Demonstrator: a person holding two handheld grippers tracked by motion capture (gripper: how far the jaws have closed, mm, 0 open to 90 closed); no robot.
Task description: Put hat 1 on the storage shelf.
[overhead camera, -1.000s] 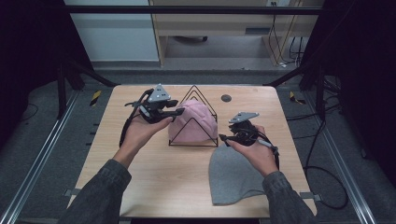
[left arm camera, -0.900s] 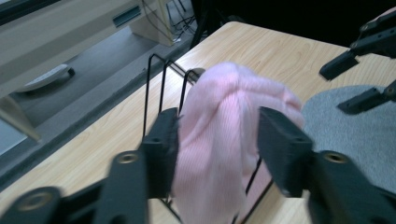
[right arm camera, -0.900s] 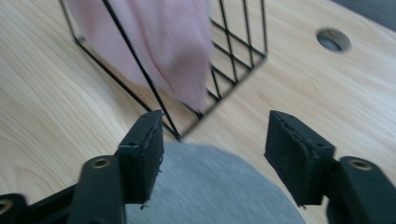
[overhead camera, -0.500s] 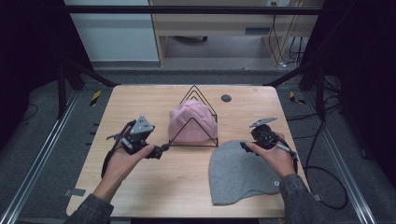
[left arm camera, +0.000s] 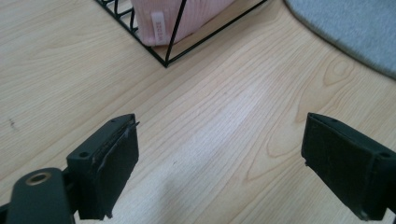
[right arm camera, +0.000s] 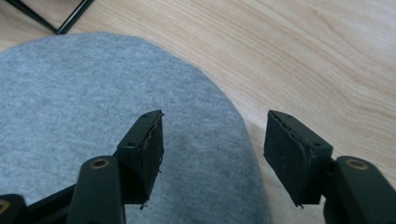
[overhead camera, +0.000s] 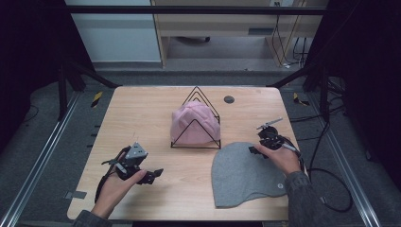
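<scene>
Hovering over the grey hat (right arm camera: 107, 121), the right tool (right arm camera: 212, 149) gapes empty.

a lab — wooden table (overhead camera: 142, 118) in a dark frame, loose cables (overhead camera: 331, 156)

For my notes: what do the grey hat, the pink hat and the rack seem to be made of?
Grey hat: soft knit, probably wool or acrylic, with a matte heathered surface. Pink hat: ribbed knit with a sewn label. Rack: thin black wire, likely coated metal.
</scene>
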